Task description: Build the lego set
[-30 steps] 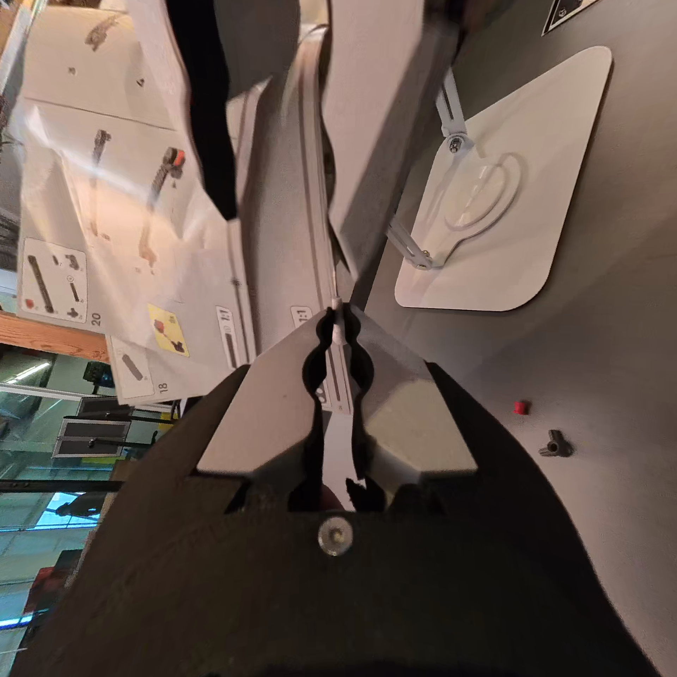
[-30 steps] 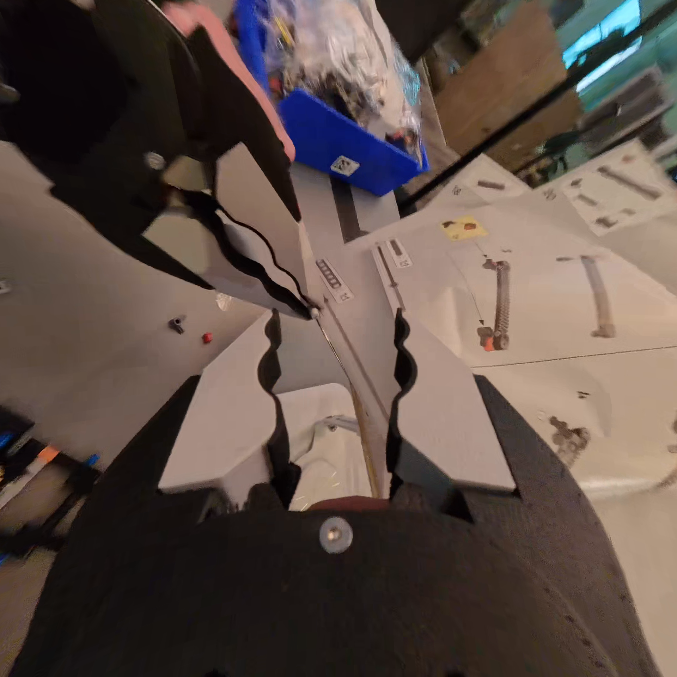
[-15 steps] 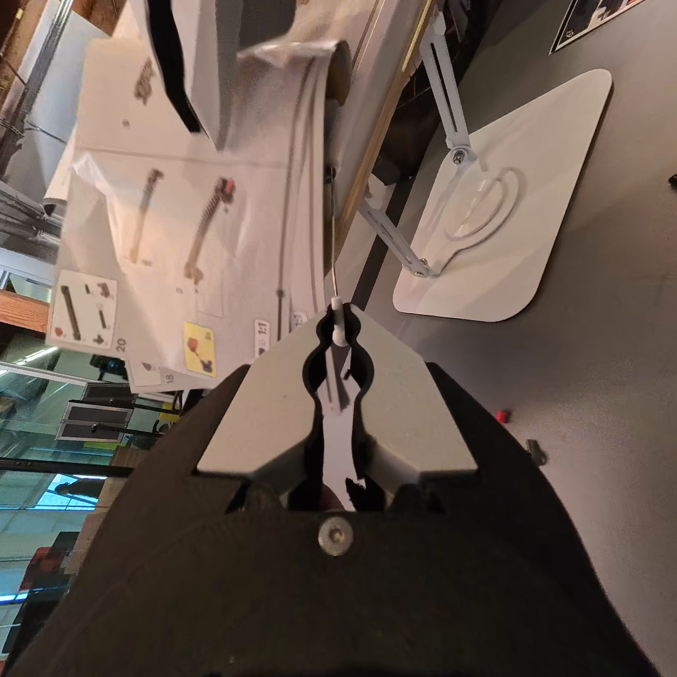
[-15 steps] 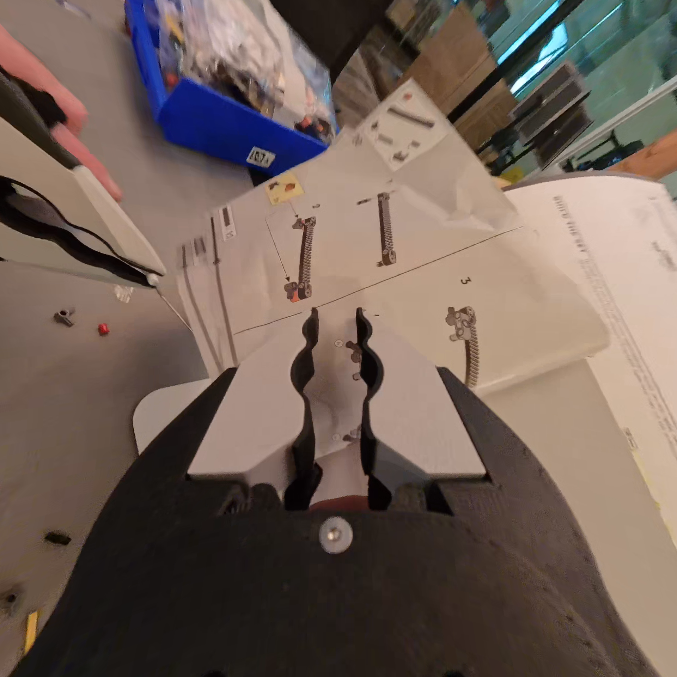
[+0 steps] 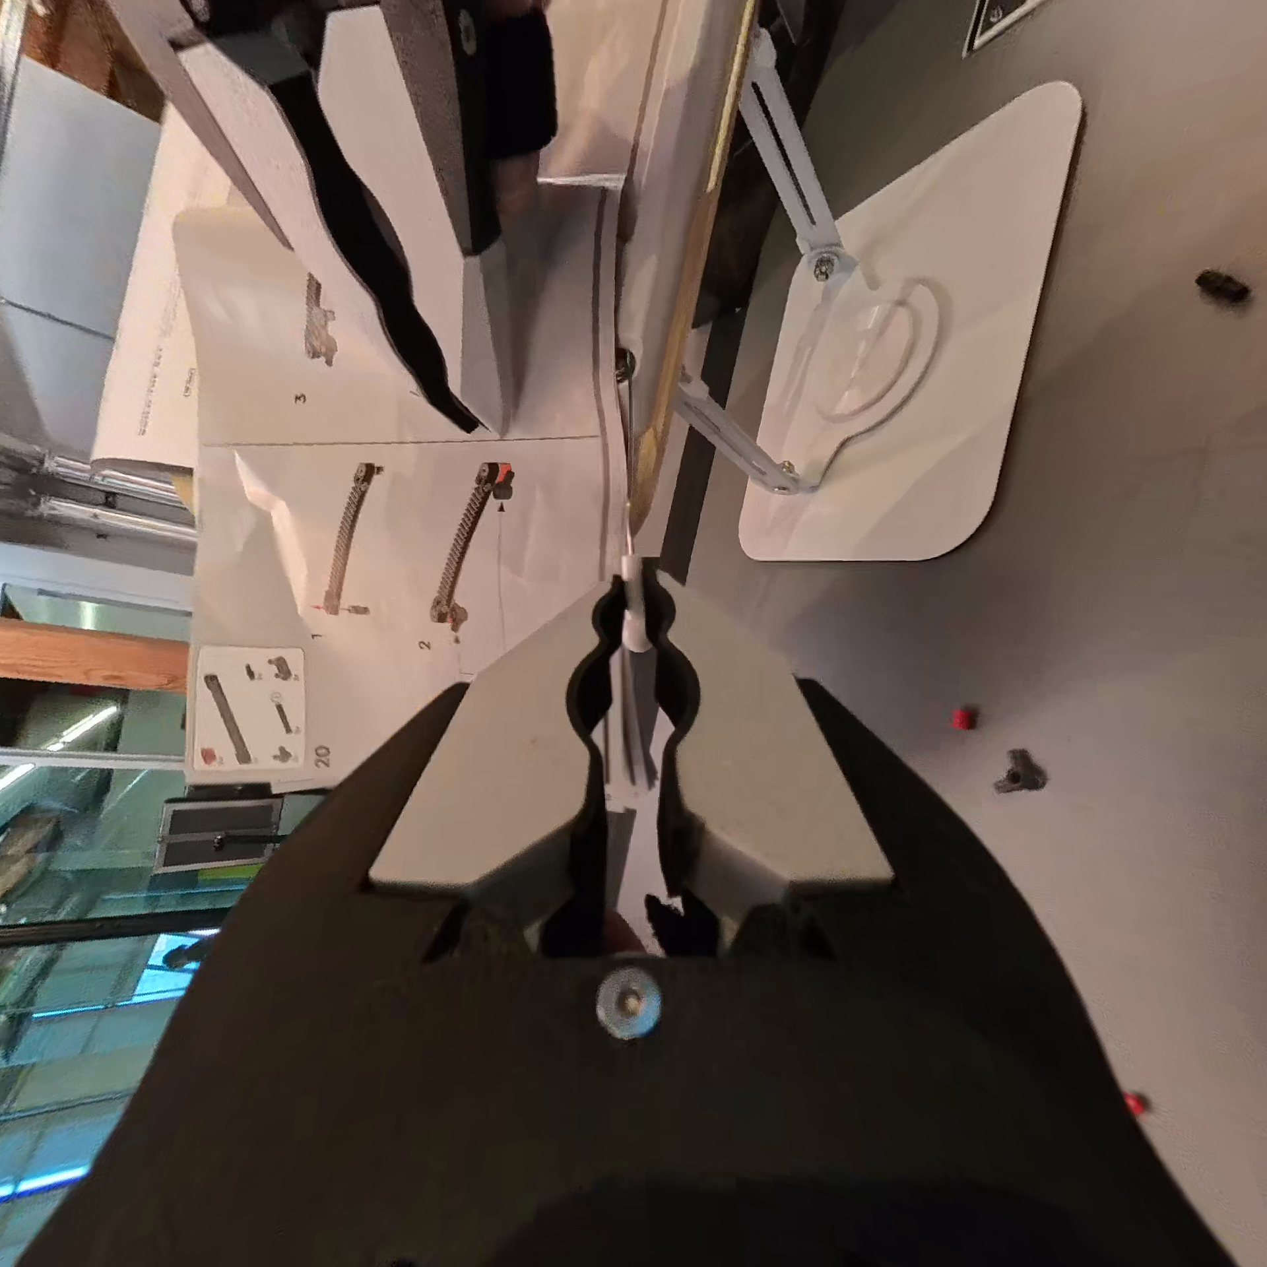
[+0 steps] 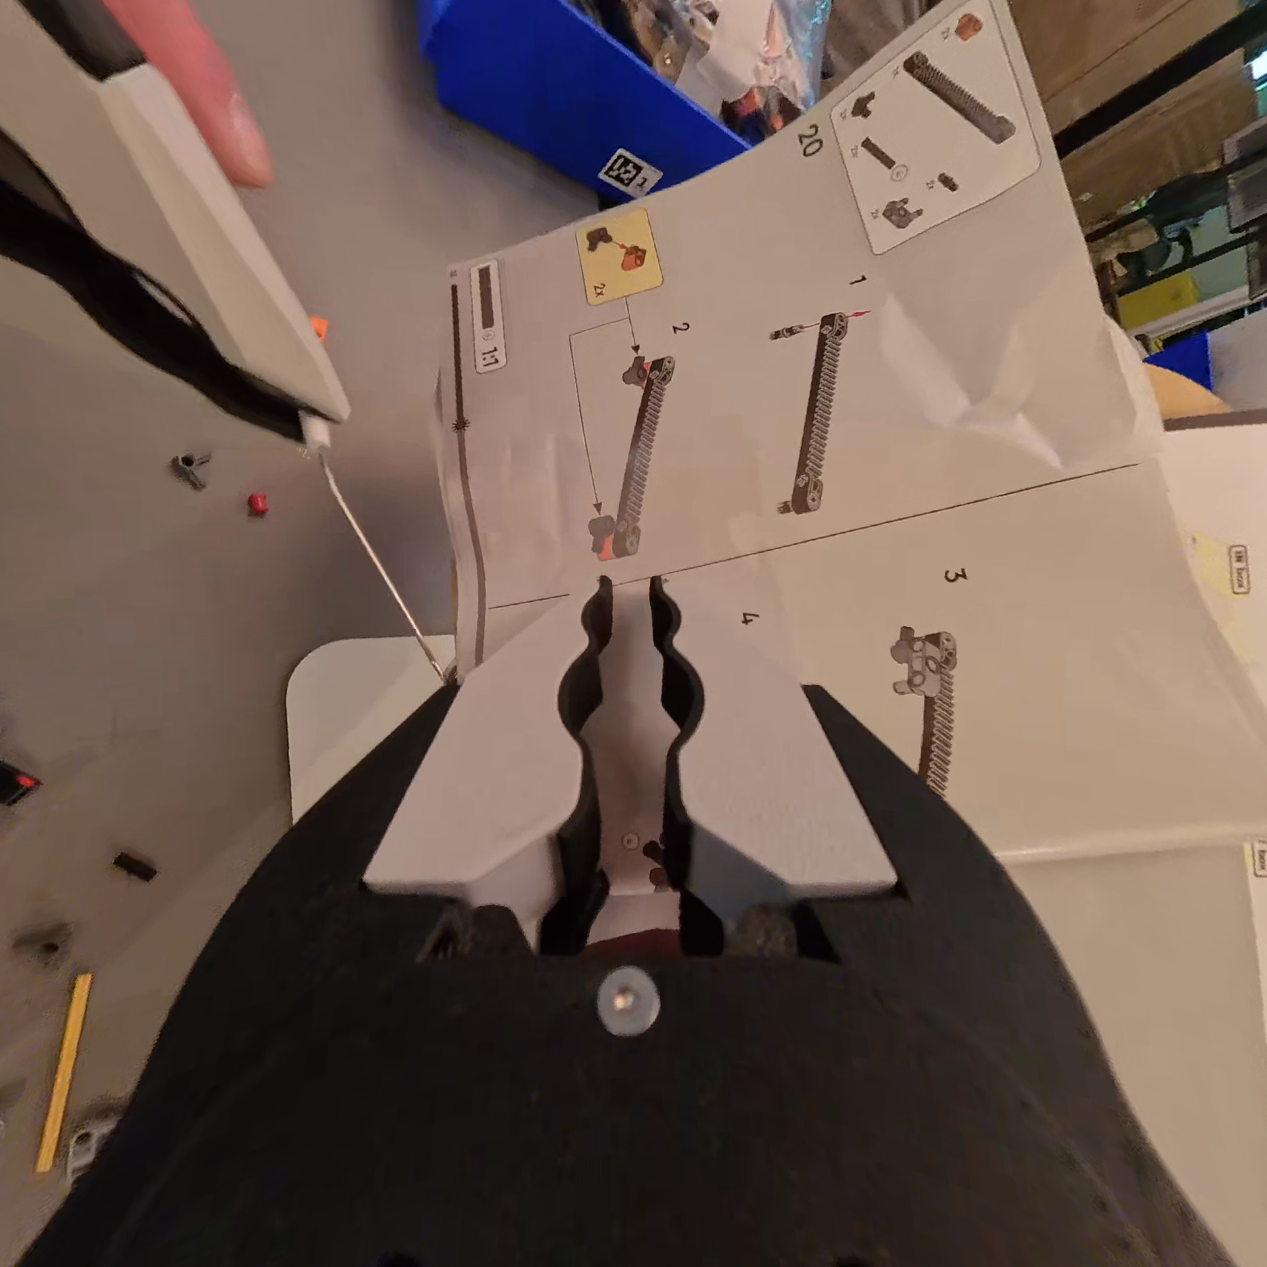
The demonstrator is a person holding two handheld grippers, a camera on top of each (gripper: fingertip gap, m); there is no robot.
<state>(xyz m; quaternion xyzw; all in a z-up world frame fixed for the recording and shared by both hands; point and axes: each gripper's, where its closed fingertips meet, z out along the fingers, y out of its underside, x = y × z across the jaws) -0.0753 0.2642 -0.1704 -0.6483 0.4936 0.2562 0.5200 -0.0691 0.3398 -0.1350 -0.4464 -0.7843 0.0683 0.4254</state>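
Note:
The open instruction booklet [image 5: 411, 535] leans on a stand with a white base plate [image 5: 960, 343]. My left gripper [image 5: 634, 589] is shut on the white tip of the stand's thin wire page holder [image 5: 627, 480] and holds it out from the page. It also shows in the right wrist view [image 6: 315, 428], with the wire [image 6: 377, 562] running down to the stand. My right gripper [image 6: 627, 583] is over the booklet page [image 6: 891, 480], jaws almost together with nothing between them. In the left wrist view its tips [image 5: 487, 418] rest against the page.
On the grey table lie a small red piece [image 5: 963, 718], a dark grey connector [image 5: 1018, 781], another red piece [image 5: 1135, 1122] and a black piece [image 5: 1220, 286]. A blue bin [image 6: 569, 89] of bagged parts stands behind the booklet. A yellow stick [image 6: 65, 1069] lies at the left. The grippers' ends are close to 9 cm from one another.
My right gripper closed from wide open and moved from the page's edge onto the page's face. The turned page now lies flat. My left gripper kept hold of the wire.

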